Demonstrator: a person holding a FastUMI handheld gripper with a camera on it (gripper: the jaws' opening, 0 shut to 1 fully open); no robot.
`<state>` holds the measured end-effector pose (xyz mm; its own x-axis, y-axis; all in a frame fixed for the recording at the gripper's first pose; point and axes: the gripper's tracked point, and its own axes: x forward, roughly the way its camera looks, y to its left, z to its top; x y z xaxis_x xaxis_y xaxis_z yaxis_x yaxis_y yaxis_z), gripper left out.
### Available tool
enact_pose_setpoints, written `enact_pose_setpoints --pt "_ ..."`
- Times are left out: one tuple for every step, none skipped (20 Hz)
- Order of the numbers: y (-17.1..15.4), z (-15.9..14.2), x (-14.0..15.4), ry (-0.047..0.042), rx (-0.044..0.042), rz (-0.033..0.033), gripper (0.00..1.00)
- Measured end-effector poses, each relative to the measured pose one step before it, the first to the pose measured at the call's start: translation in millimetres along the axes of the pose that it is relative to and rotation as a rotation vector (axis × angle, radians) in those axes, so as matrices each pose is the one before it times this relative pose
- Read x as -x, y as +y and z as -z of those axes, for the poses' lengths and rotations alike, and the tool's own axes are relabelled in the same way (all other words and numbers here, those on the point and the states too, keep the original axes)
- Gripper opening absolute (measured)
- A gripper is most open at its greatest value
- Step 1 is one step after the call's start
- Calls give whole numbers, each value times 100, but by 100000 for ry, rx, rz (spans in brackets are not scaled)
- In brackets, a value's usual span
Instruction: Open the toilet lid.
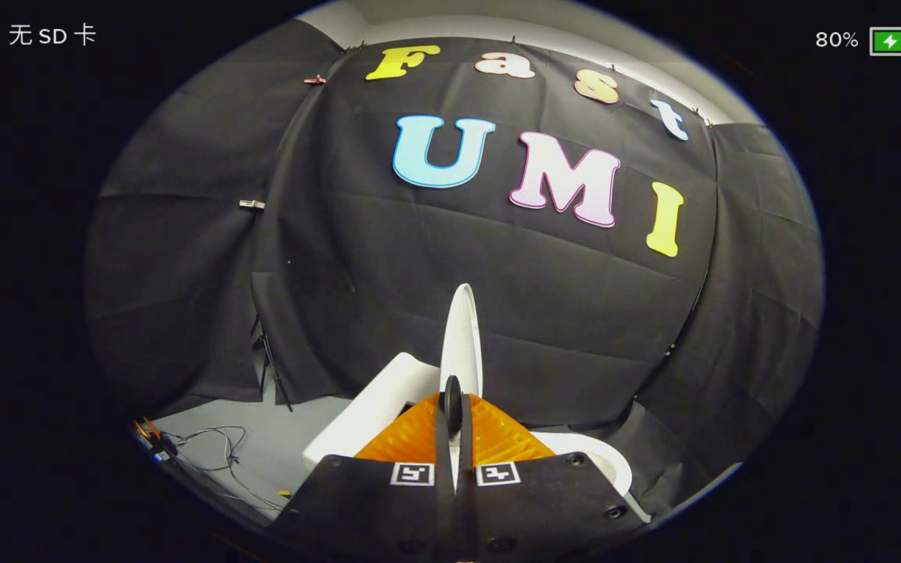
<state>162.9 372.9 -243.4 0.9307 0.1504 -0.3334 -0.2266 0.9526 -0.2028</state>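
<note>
The white toilet lid [462, 332] stands raised and is seen edge-on as a thin upright blade rising just beyond my fingers. My gripper [454, 403] is shut on the lid's edge, with a sliver of white showing between the two fingers. On the left below the lid is the white toilet body [372, 410]. The curved white seat rim [603, 461] shows on the right, partly hidden behind my fingers.
Black cloth wall [544, 313] hangs close behind the toilet. To the left, loose cables [212, 453] lie on the grey floor [263, 438], and a thin black stand leg [272, 371] leans against the cloth.
</note>
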Motion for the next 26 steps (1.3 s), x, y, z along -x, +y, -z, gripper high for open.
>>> enact_pose_setpoints --pt "5 -62 89 -61 899 286 5" --pt "-299 42 77 -173 302 913 5" --pt "-528 -128 81 -566 65 1181 5" --pt "-384 -24 43 -348 -852 1037 5" --pt "-376 100 -160 -328 -1117 576 5" --pt "-77 -126 172 54 -720 58 5" --pt "22 28 -11 191 -222 -511 6" --pt "196 -47 290 -123 -96 -596 7" --pt "229 -298 292 -483 -740 -1743 11" --pt "34 -261 323 -1062 207 -322 13" --pt "-138 -300 328 -700 887 -236 33" --pt "31 -481 288 -456 -51 -965 53" --pt "128 202 -106 88 -445 -1008 74" --pt "-134 33 34 492 -562 230 94" --pt "-416 -364 396 -135 -417 251 97" --pt "-411 -487 320 -964 -385 641 98" --pt "-375 -440 194 -1143 -487 478 99" --pt "-374 -431 285 -1162 -421 193 99" --pt "-310 -448 205 -909 -430 -260 99" --pt "-173 -368 141 -432 25 -342 99" --pt "-464 -415 98 -289 317 -67 99" --pt "-544 -432 311 -653 257 321 99" --pt "-628 -530 401 -876 -2 478 99" --pt "-569 -593 451 -1309 -334 647 99" --pt "-722 -701 387 -1373 -405 978 99" --pt "-668 -617 333 -1256 -773 764 99"
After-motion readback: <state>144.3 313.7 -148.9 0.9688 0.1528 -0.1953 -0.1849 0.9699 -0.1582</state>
